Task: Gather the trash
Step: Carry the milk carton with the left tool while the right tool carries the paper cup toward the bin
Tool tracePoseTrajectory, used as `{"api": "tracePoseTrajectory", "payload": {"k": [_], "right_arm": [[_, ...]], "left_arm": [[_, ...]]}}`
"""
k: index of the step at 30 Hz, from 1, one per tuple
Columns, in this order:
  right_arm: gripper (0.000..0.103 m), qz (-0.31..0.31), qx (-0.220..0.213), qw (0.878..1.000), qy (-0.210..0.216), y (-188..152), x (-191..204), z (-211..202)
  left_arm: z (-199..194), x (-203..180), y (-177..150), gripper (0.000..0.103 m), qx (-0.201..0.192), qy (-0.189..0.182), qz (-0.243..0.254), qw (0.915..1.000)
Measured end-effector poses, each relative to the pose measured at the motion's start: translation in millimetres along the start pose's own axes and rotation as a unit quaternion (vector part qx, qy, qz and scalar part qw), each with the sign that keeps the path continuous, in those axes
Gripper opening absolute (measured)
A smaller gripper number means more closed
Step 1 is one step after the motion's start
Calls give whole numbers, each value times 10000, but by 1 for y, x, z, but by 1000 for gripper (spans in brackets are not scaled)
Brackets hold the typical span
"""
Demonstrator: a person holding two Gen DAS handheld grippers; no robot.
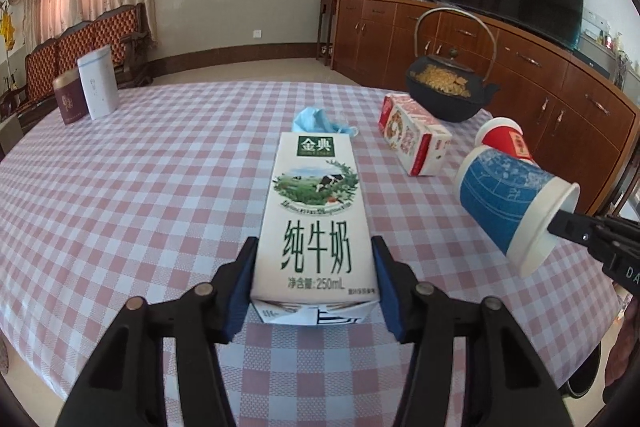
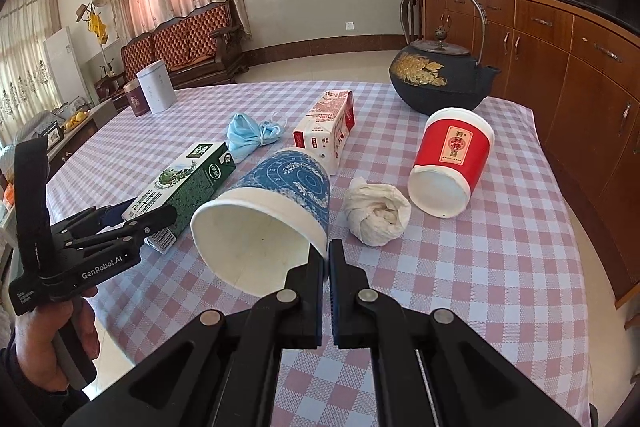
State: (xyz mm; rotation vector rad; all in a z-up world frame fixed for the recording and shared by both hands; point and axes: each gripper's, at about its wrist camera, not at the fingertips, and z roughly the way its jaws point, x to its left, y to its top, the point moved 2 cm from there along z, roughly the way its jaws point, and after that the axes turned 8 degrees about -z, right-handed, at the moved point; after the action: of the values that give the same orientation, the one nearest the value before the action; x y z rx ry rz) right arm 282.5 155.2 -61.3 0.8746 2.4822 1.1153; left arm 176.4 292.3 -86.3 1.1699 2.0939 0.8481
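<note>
My left gripper (image 1: 314, 267) is shut on a white and green milk carton (image 1: 314, 219), its blue pads against both long sides; the carton also shows in the right wrist view (image 2: 180, 183). My right gripper (image 2: 327, 259) is shut on the rim of a blue paper cup (image 2: 276, 211), held tipped above the checked tablecloth (image 2: 460, 287); the cup shows at the right of the left wrist view (image 1: 508, 203). On the cloth lie a red paper cup (image 2: 450, 163) on its side, a crumpled tissue (image 2: 378, 213), a red and white carton (image 2: 326, 131) and a blue face mask (image 2: 250, 135).
A black iron teapot (image 2: 436, 79) stands at the far right of the table. Two tins (image 2: 150, 93) stand at the far left. A wooden sideboard (image 2: 560, 59) runs along the right, a sofa (image 2: 188, 39) behind. The table's near edge lies below the grippers.
</note>
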Motion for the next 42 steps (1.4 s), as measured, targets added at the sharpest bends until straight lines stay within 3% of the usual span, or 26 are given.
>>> {"api": "tracePoseTrajectory", "payload": {"k": [10,19,29,42], "right_arm": [[3,-10,-312,9986,-434,-13,-19,-67],[3,237,-546,9942,-894,-47,-49,-132],[3,549,-611,9878,-1324,-93,-86,-186],[3,912,-599,9812,-1594,-134,-127,-220]], "left_arm": [[-51,-53,-22,55,-113,-450,135,9988],[-83,-111,-39,55,-164,-839,339,9958],[-96,-174,-58,55,-76,-1186,753,9900],[-93,-222,-70,55,17,-1371,1049,9850]]}}
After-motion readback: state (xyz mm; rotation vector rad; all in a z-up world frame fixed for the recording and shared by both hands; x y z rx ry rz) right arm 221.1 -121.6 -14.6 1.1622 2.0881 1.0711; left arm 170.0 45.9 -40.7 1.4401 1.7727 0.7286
